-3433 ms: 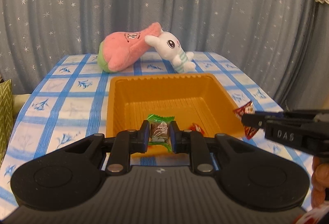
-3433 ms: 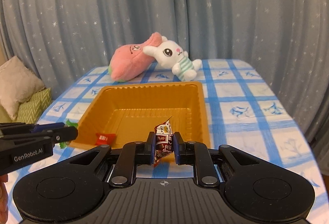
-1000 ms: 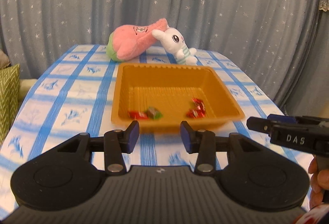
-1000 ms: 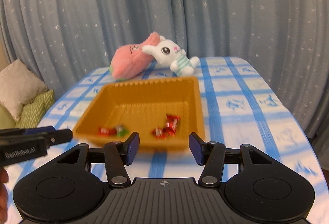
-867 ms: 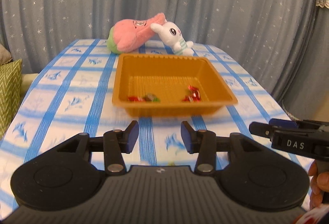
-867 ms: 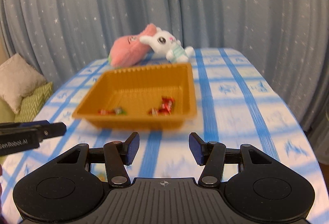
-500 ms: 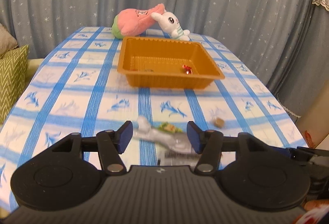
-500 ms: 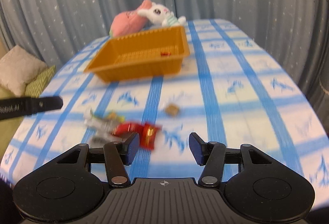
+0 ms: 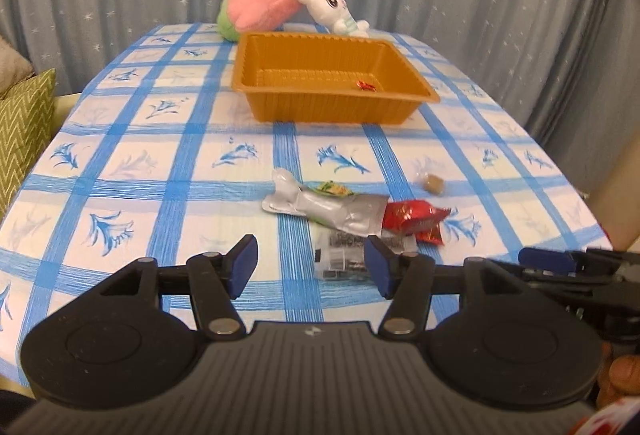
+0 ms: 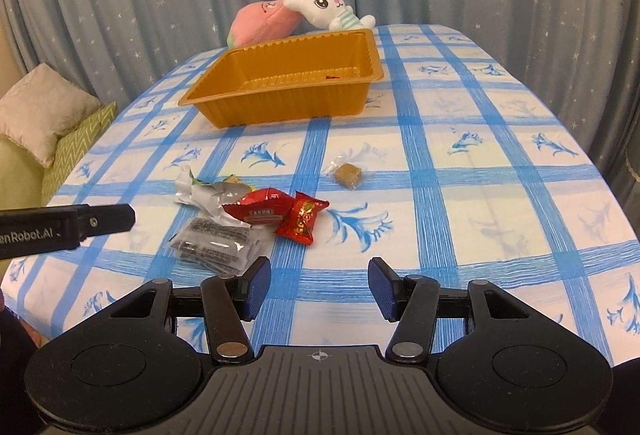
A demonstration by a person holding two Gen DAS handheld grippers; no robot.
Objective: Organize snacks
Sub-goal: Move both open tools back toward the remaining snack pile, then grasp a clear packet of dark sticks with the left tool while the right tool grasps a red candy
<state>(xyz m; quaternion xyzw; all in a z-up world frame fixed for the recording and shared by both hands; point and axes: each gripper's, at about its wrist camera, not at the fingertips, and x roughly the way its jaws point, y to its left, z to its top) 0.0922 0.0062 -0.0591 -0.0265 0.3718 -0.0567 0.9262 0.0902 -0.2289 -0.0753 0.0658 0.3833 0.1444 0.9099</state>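
An orange tray [image 9: 332, 103] [image 10: 280, 103] stands far back on the table with a small red candy [image 9: 366, 86] inside. Near me lies a pile of snacks: a silver packet [image 9: 324, 205] [image 10: 210, 193], red packets [image 9: 412, 215] [image 10: 280, 213], a clear packet with dark contents [image 9: 344, 255] [image 10: 214, 241] and a small brown candy [image 9: 432, 183] [image 10: 348, 173]. My left gripper [image 9: 310, 263] is open and empty just before the pile. My right gripper [image 10: 318, 285] is open and empty, to the right of the pile.
A pink plush [image 9: 260, 9] [image 10: 264, 21] and a white rabbit plush [image 9: 332, 11] [image 10: 330, 9] lie behind the tray. A grey star curtain hangs behind the table. Cushions [image 10: 44, 123] sit off the table's left edge. The blue-checked tablecloth [image 10: 460, 155] covers the table.
Both grippers dropped their candies into the tray, opened, and pulled back toward the table's near end. The snack pile has come into view in front of them.
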